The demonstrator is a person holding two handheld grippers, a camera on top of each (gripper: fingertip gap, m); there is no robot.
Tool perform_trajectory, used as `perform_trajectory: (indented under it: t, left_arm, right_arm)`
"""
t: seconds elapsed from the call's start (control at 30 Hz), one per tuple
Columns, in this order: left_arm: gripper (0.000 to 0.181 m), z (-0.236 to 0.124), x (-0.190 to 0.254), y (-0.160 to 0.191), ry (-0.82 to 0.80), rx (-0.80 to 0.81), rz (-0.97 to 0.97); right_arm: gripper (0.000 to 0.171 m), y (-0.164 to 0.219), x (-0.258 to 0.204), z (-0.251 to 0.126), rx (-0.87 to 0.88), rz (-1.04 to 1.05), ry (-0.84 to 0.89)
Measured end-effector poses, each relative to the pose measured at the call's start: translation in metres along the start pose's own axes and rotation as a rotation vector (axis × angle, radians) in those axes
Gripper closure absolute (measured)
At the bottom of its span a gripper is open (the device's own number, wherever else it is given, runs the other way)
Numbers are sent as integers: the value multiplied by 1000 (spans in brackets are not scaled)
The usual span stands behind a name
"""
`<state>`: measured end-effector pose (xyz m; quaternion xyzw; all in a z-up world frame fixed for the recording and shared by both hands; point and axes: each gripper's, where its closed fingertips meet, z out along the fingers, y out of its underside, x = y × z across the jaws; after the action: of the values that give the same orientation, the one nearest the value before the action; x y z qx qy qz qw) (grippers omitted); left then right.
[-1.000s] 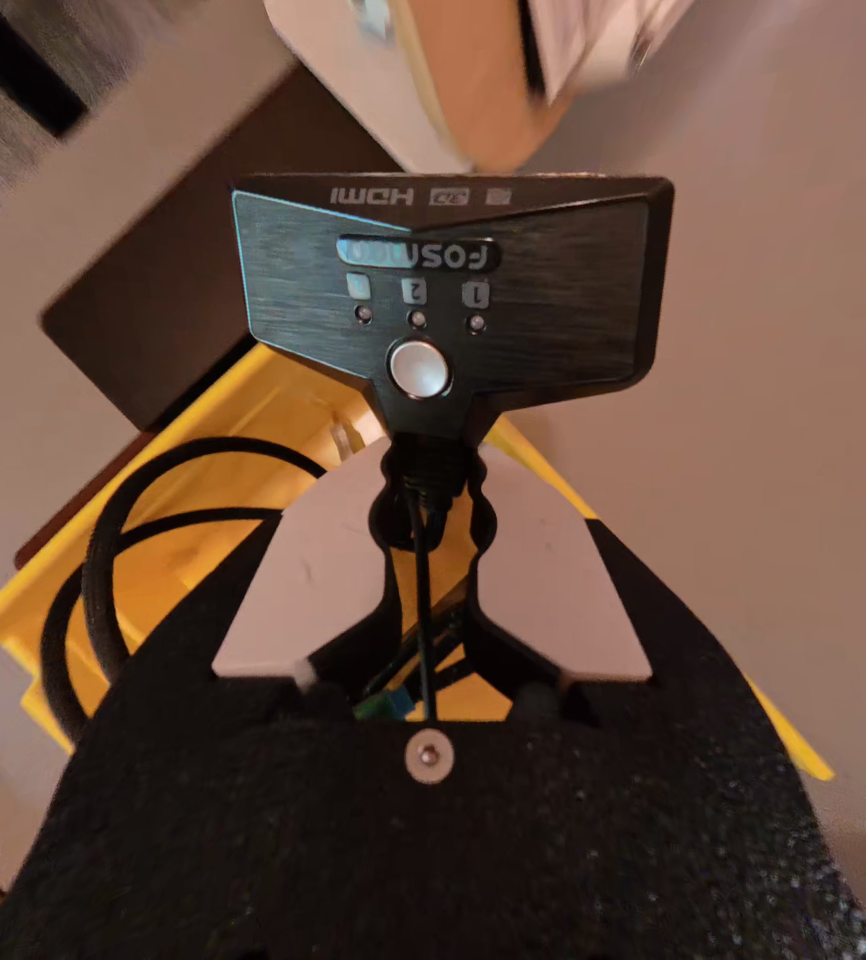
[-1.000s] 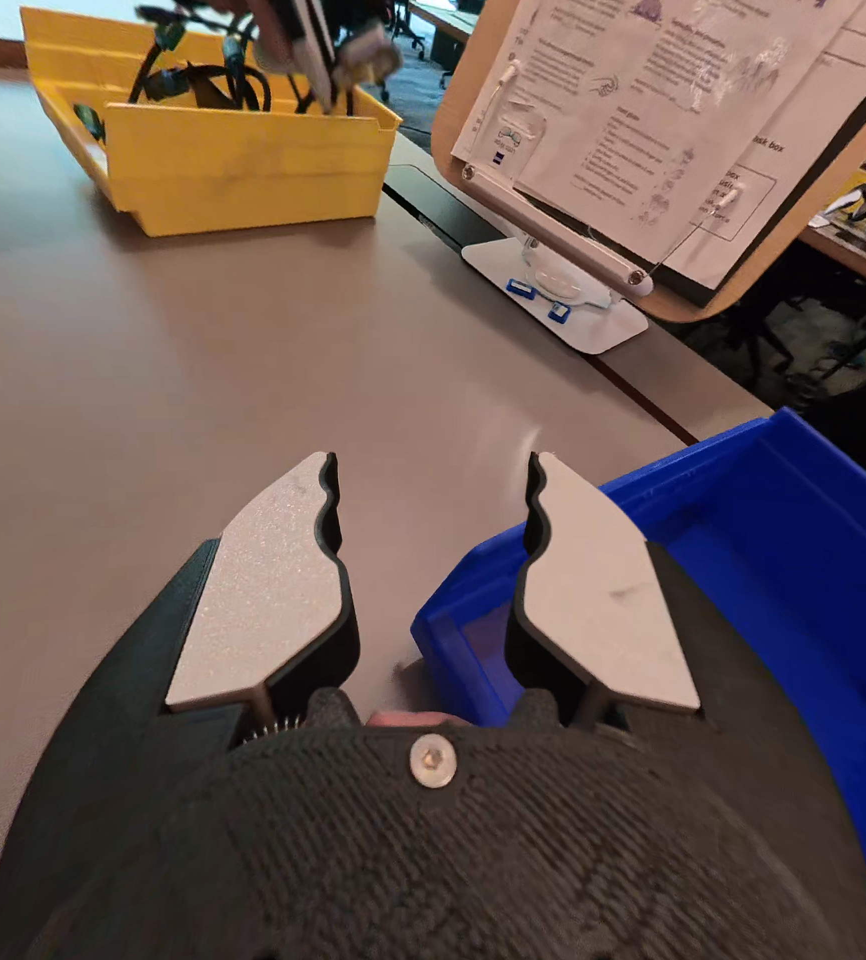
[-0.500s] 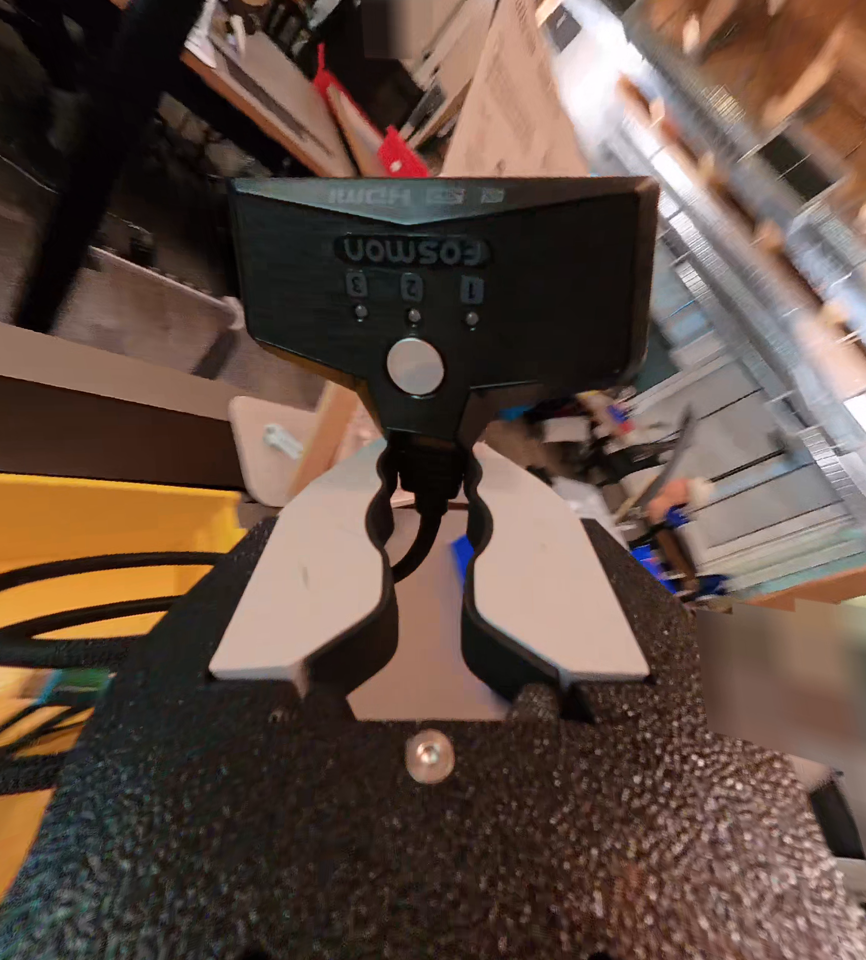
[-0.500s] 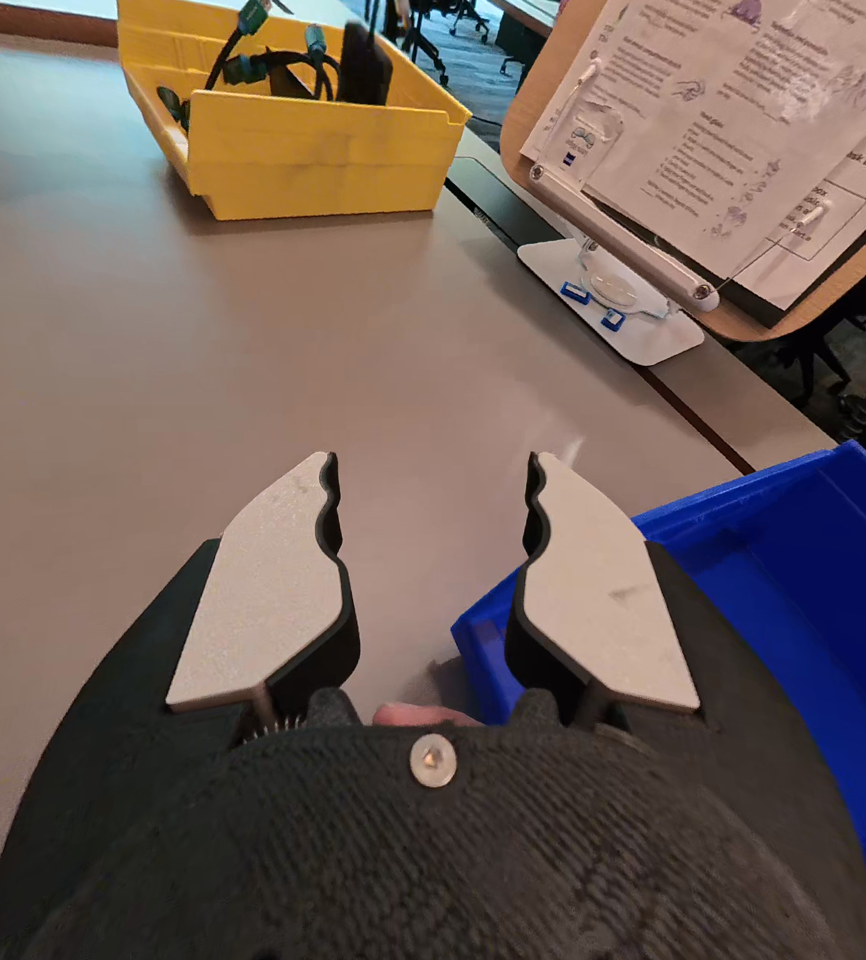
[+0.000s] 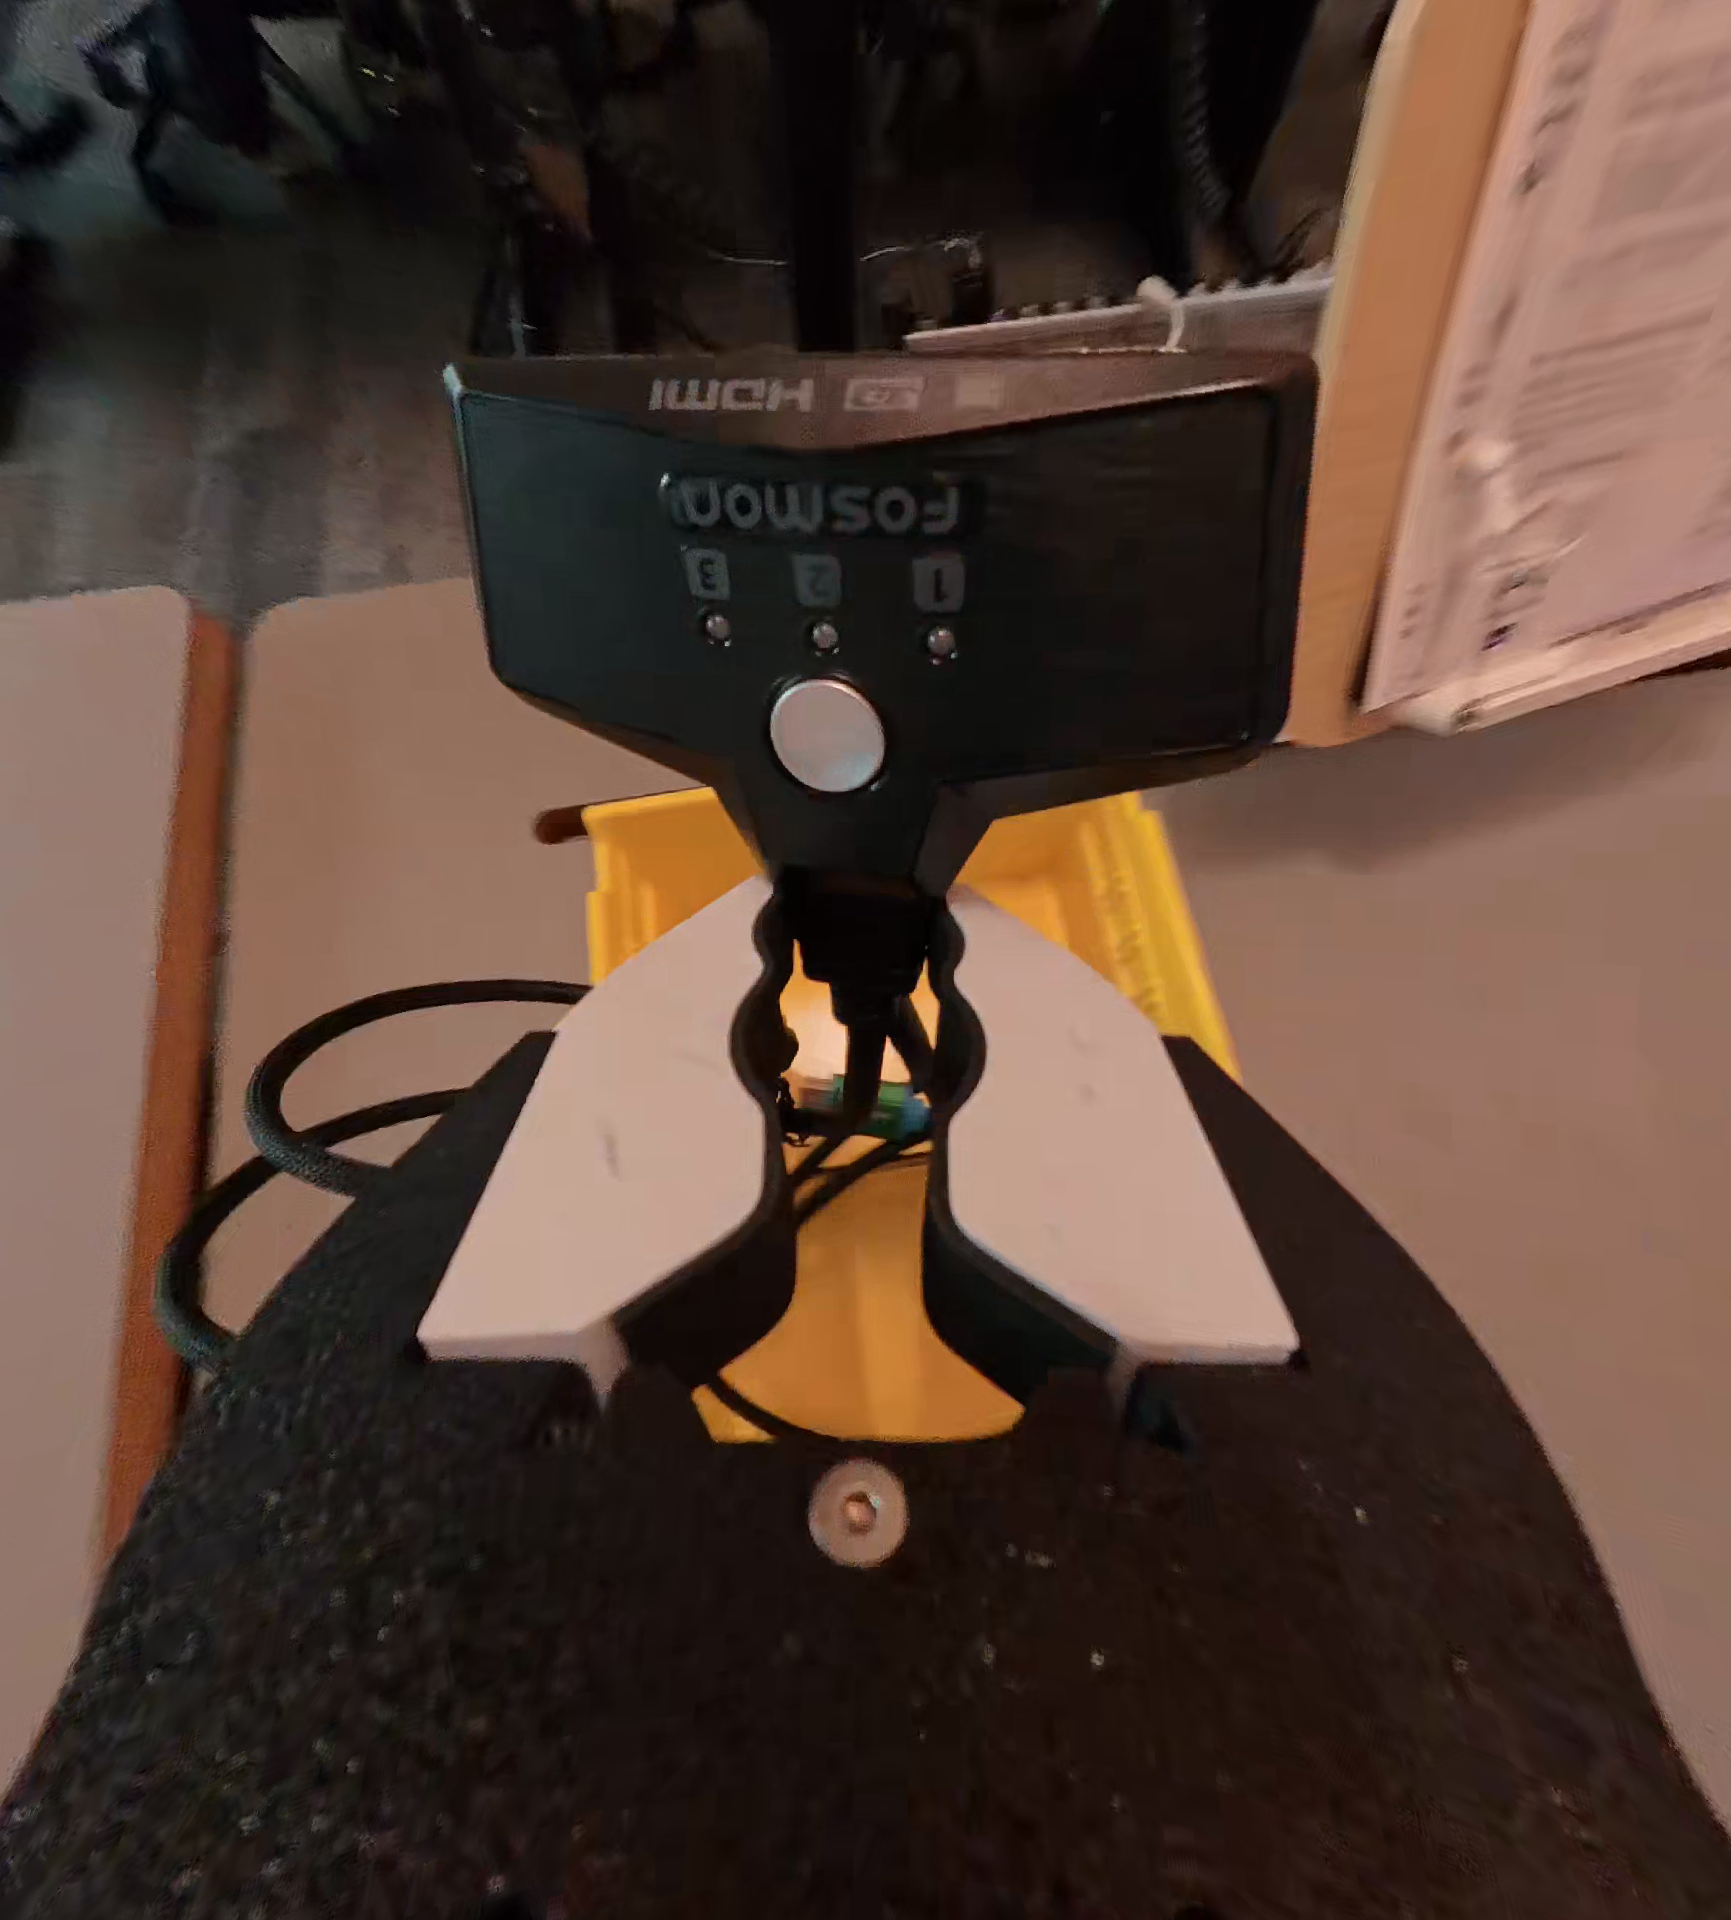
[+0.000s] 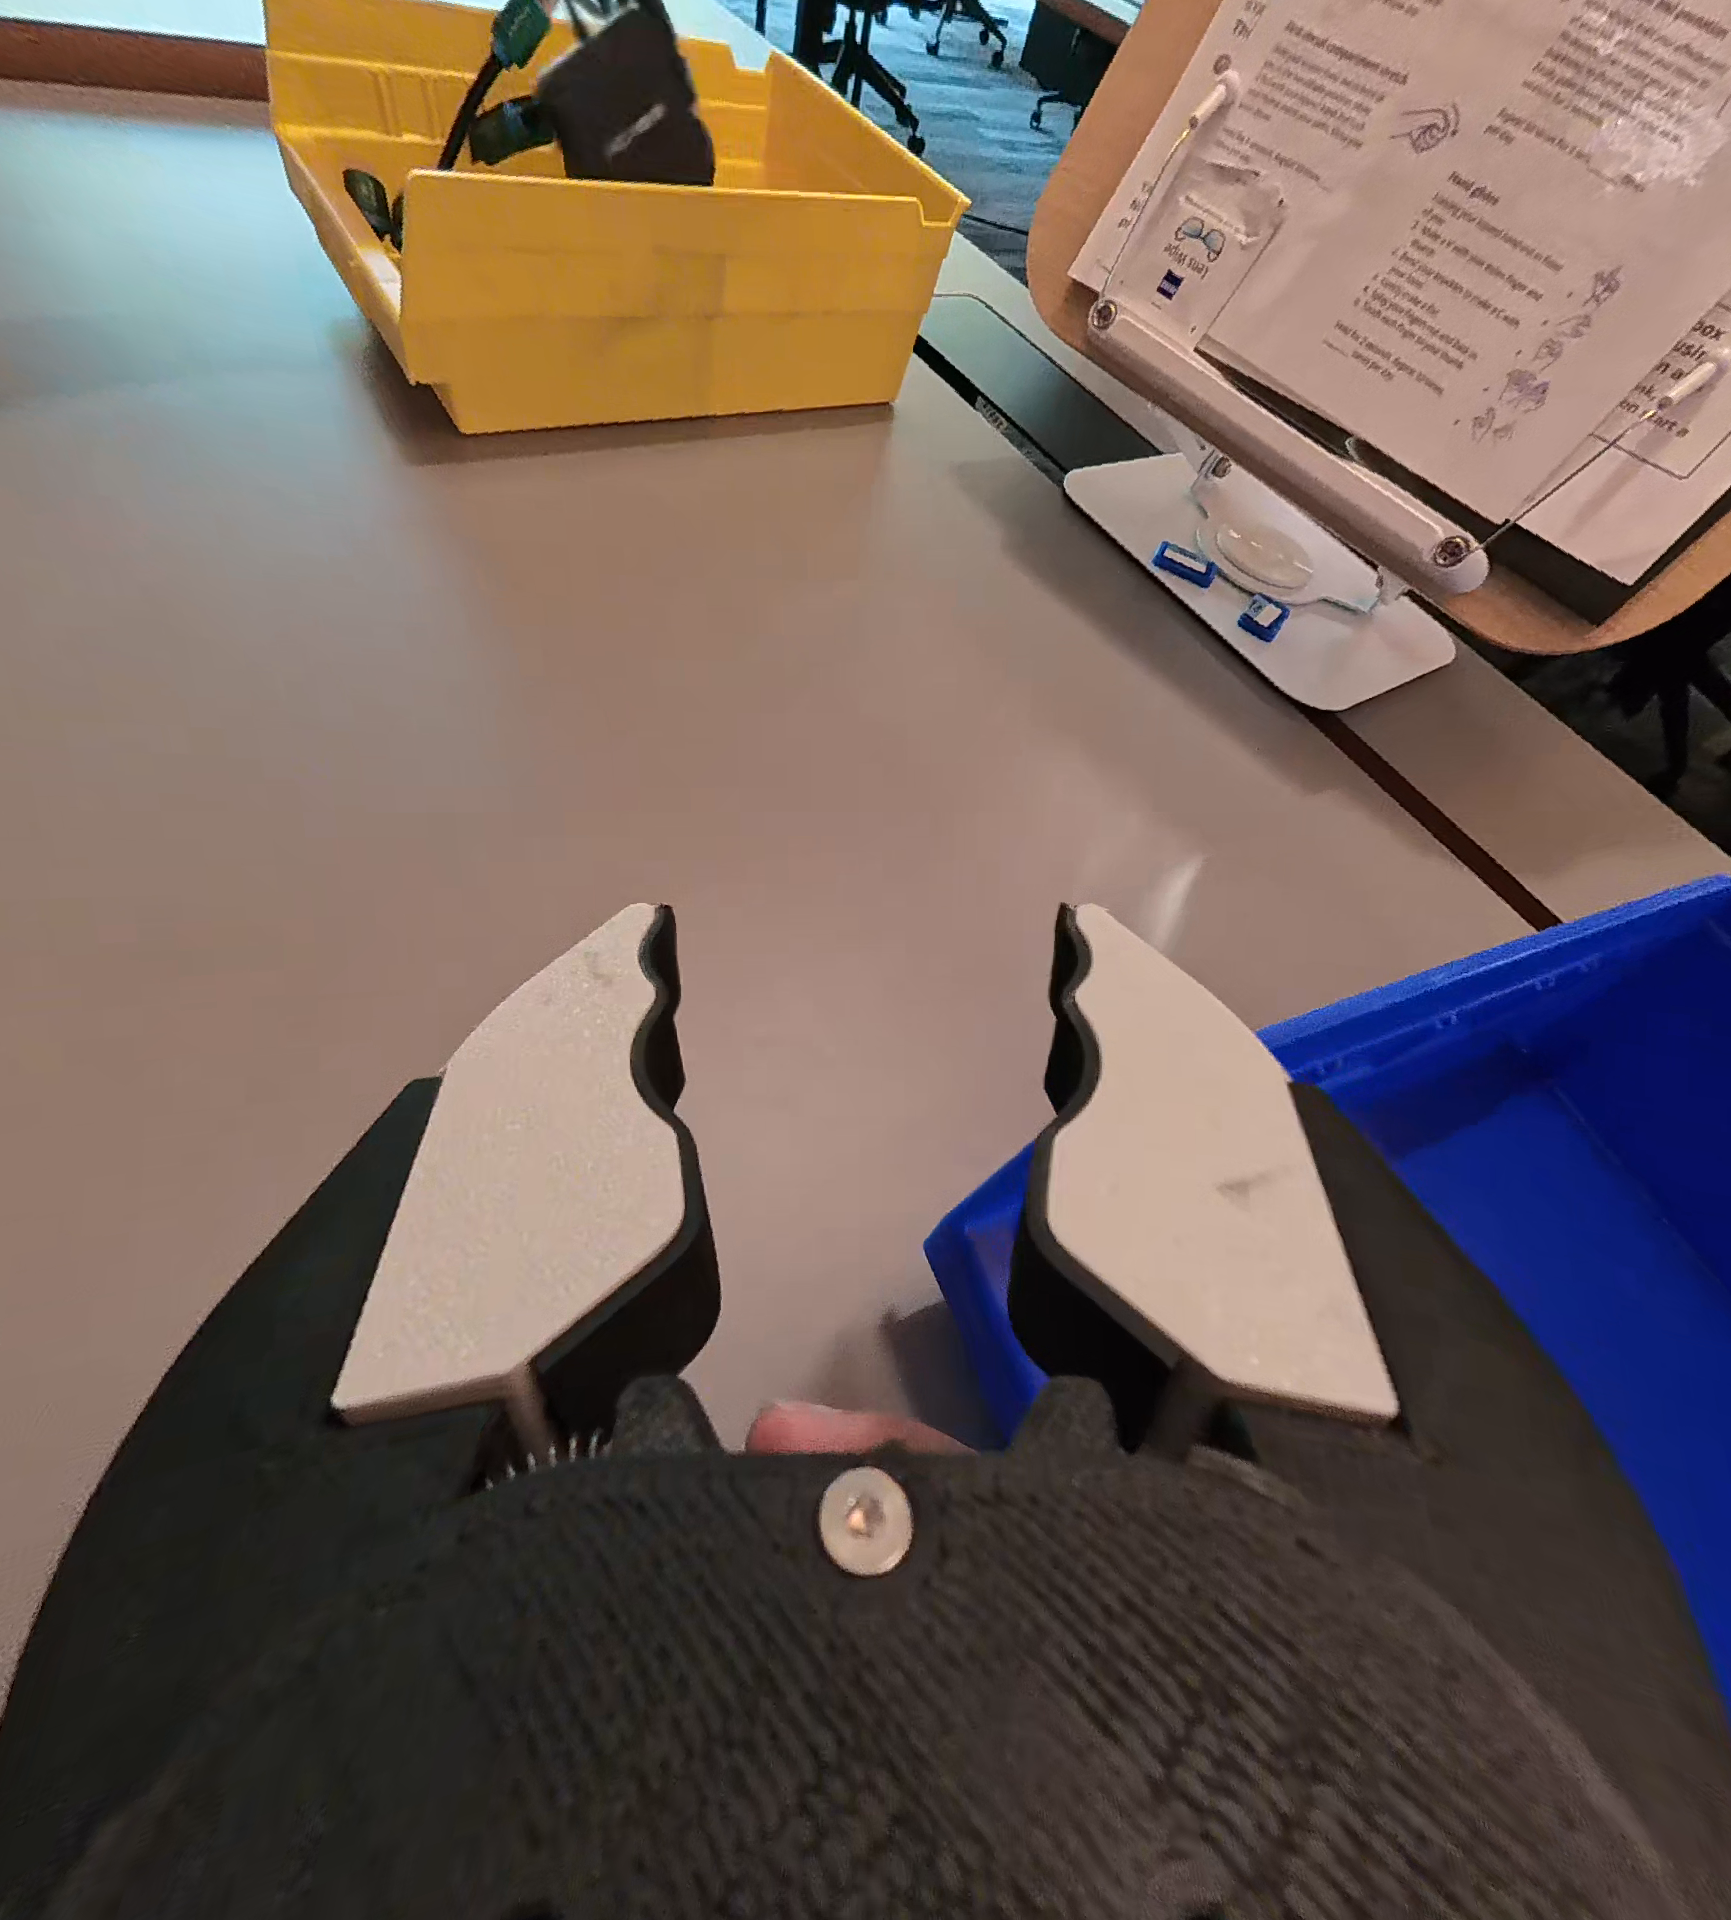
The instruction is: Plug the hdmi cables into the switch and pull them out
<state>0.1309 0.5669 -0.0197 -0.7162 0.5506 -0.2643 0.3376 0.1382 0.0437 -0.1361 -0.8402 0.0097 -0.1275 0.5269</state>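
On the far left of the left wrist view there's a seam in the grey desk (image 5: 40, 935) with a brown wooden strip running along it. Just right of that, a braided black cable (image 5: 263, 1101) loops over the desk surface and disappears under the gripper body.

Dead centre, the left gripper (image 5: 856, 935) is pinching the narrow neck of the black HDMI switch (image 5: 876, 561), right where a black plug goes into it. The switch sticks out past the fingertips with its wide end far from the camera, silver button and three little indicator dots facing up. It's held above the yellow bin (image 5: 1141, 914), and through the gap between the fingers you can see thin black cables and a green connector (image 5: 856, 1096) down in the bin.

Right side of that view has a tilted wooden board with paper sheets (image 5: 1609, 343) on it.

In the right wrist view, the same yellow bin (image 6: 653, 312) sits far left on the desk, with the switch (image 6: 632, 104) showing blurry above it and green-tipped cables beside it. The right gripper (image 6: 866, 925) is spread wide with nothing in it, low over the bare desk. A document stand (image 6: 1287, 613) is far right, and a blue bin (image 6: 1567, 1143) sits near right, just beside the right finger.
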Motion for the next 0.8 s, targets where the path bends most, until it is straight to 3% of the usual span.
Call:
perform_trajectory:
  t: [0.07, 0.17, 0.3, 0.43, 0.6, 0.67, 0.8]
  left_arm:
    - [157, 4, -8, -5, -61, 27, 62]
    - [157, -10, -10, -41, -99, 200, 61]
    - [157, -53, 22, -98, 43, 432, 77]
    - [157, -103, 76, -123, 162, 563, 227]
    - [157, -144, 170, -97, 430, 625, 349]
    - [158, -152, 212, -76, 582, 649, 317]
    - [158, -149, 282, -30, 803, 641, 208]
  right_arm:
    - [102, 0, 1, -2, 6, 3, 3]
    - [102, -1, 4, -3, 16, 18, 6]
    - [102, 4, 6, 0, 3, 30, 11]
    - [102, 4, 7, 1, 4, 27, 21]
    - [88, -35, 11, 8, 134, 28, 105]
    - [81, -76, 4, 17, 246, -20, 128]
    - [91, -175, -10, 27, 588, -64, 219]
